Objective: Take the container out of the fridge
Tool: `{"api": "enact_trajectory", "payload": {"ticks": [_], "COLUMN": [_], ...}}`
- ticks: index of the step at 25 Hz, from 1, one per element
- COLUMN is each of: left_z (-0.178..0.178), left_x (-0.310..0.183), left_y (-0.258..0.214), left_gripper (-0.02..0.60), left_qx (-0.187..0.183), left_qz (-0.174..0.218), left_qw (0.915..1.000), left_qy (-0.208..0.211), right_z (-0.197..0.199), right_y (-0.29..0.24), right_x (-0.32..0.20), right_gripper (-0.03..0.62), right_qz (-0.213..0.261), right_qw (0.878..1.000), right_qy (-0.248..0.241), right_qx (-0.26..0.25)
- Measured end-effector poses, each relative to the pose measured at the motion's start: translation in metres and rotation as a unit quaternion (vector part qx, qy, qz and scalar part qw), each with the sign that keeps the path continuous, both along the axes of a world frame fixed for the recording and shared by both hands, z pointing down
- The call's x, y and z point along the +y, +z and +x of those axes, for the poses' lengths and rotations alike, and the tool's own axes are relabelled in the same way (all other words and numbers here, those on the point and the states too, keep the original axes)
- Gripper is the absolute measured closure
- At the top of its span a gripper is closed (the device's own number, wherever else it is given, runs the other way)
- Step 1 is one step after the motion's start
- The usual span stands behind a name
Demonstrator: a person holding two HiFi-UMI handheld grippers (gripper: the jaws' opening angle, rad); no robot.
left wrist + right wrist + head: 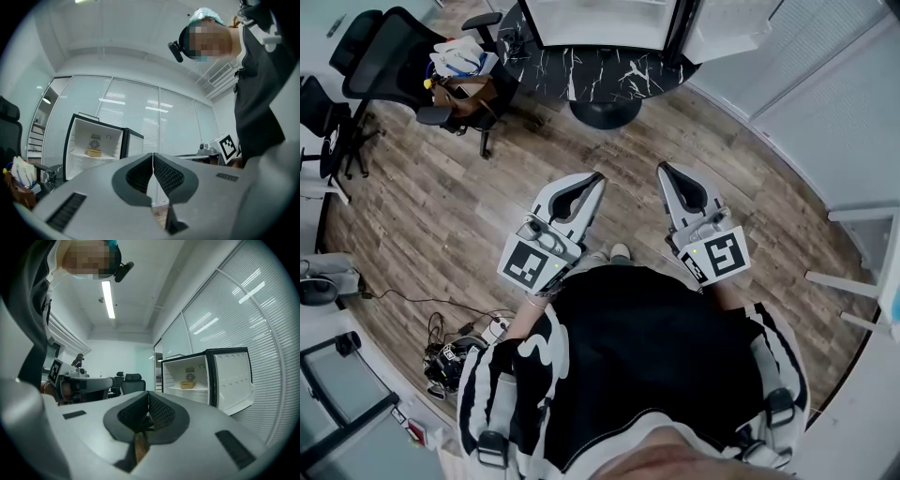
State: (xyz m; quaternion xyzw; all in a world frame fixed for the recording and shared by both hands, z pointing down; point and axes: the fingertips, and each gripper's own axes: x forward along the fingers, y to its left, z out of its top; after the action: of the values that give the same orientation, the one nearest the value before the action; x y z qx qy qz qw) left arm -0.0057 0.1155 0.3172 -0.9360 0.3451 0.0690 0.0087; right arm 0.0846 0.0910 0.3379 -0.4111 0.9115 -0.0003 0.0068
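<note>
Container: a shallow tan tub, sitting on the upper shelf inside the fridge, near the back wall and just below a round fitting there. Whether it holds anything cannot be made out.

Fridge: door swung wide open; the cabinet stands on a dark marble-patterned table.

Left gripper: jaws fully closed, nothing between them, well short of the fridge. Right gripper: likewise pressed together and empty, also well short of the fridge, held roughly level.

Assessment: retrieval has not begun; the approach and the grasp are both outstanding.

Hazards noted:
- Reaching in with the jaws together would shove the tub against the fridge's back wall instead of gripping it. They must be opened before entry.
- The tub looks low-walled and light; a pinch on one rim could tilt it and spill whatever it holds.
- The open door stands beside the fridge's mouth; a wide swing of the right gripper could strike it.
- The table rim projects in front of the fridge and may catch a low approach.
</note>
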Motion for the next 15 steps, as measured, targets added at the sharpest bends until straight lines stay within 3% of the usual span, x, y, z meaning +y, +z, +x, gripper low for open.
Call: {"api": "enact_trajectory", "payload": {"ticks": [15], "left_z": [0.0012], "left_x": [0.0017], "left_y": [-0.0023], "left_gripper": [0.569], "left_qx": [0.006], "left_qz": [0.005], "left_qw": [1.0], "left_qy": [-0.004], "right_z": [0.0015], "right_y": [0.002], "right_x": [0.0035], "right_gripper": [0.582], "right_qz": [0.001], "right_qw": [1.0], "right_qy": [0.0], "right_qx": [0.001]}}
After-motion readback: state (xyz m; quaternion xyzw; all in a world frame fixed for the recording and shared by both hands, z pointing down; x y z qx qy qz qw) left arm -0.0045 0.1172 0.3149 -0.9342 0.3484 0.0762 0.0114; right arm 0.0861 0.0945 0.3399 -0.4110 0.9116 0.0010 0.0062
